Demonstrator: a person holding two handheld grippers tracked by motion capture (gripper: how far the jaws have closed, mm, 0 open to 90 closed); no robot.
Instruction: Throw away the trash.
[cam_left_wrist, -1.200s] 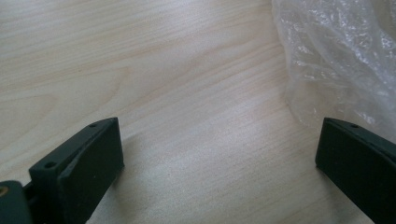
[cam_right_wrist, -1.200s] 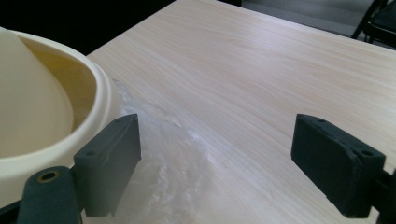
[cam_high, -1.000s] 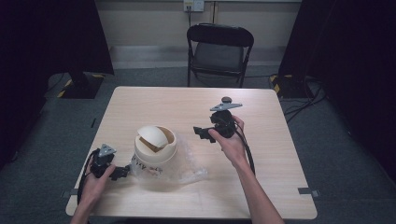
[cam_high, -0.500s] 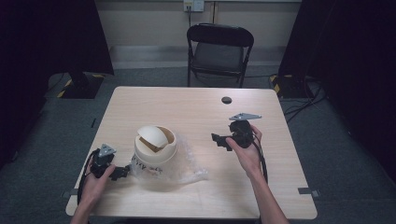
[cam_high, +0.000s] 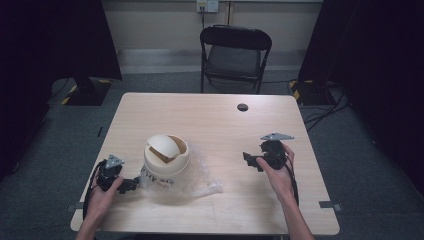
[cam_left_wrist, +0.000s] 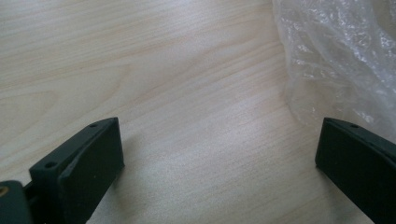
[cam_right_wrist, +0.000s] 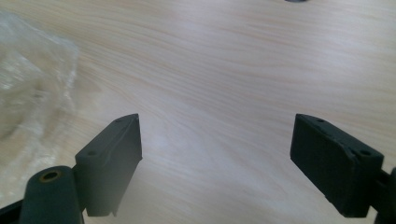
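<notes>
Cream round bin w/ swing lid (cam_high: 166, 159) sits in crinkly clear plastic bag (cam_high: 200, 172) on light wood table (cam_high: 210, 117). Left gripper (cam_high: 131, 184) just beside bag, right gripper (cam_high: 248, 161) well apart; both w/ jaws wide apart, nothing held.

bench (cam_high: 210, 120): pale wood grain, smooth, matt
plastic bag (cam_high: 200, 172): clear thin film, crinkled, glossy
bin (cam_high: 165, 160): cream plastic, smooth
left hand-held gripper (cam_left_wrist: 219, 163): black matt plastic jaws
</notes>
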